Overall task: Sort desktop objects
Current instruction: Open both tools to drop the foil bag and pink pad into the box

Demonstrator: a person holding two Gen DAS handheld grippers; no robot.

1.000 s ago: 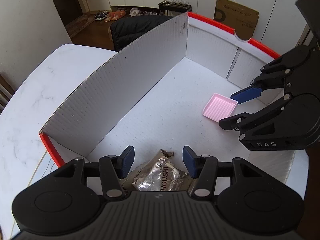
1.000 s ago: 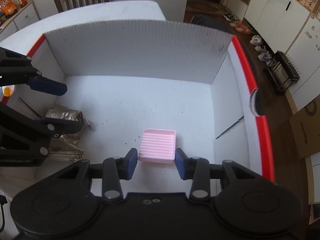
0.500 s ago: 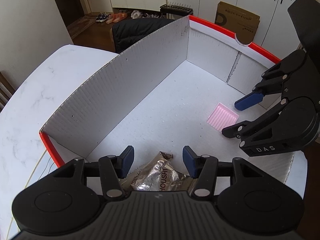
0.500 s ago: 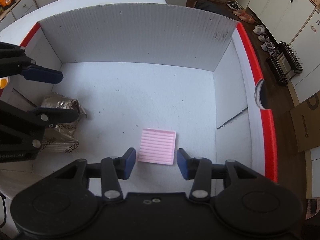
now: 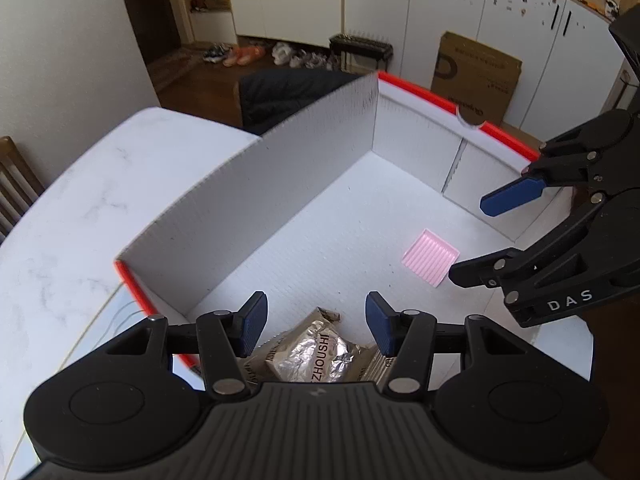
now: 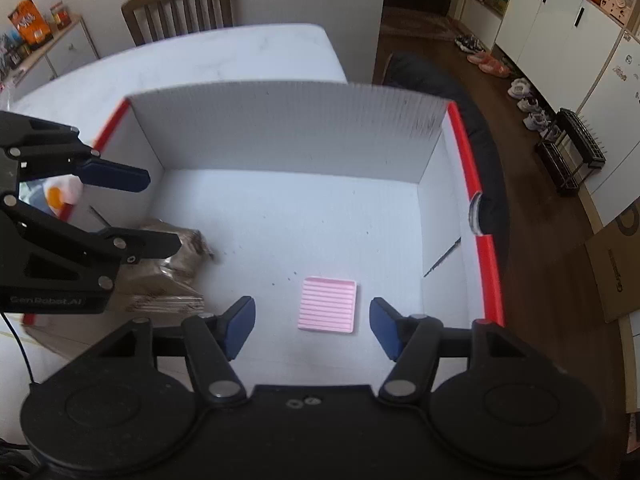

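A pink ribbed square pad (image 6: 327, 305) lies flat on the floor of a white corrugated box (image 6: 288, 136) with red rims. My right gripper (image 6: 312, 330) hangs above the pad with its jaws opening, wide of the pad's sides and not touching it. A crumpled silver foil packet (image 5: 320, 350) lies in the box's near left corner. My left gripper (image 5: 316, 322) hovers over the packet, open, with its pads clear of the foil. The left wrist view also shows the pink pad (image 5: 430, 258) under the right gripper (image 5: 480, 240), and the right wrist view the foil packet (image 6: 180, 268) under the left gripper (image 6: 152, 208).
The box stands on a white marble table (image 5: 60, 232). A wooden chair (image 6: 180, 8) is behind the table. A dark jacket (image 5: 288, 92) hangs past the box's far wall. A white and orange item (image 6: 64, 194) lies outside the box's left rim.
Both grippers have risen above the box floor. The right gripper's jaws have spread away from the pink pad, which now lies flat and free. The foil packet has not moved.
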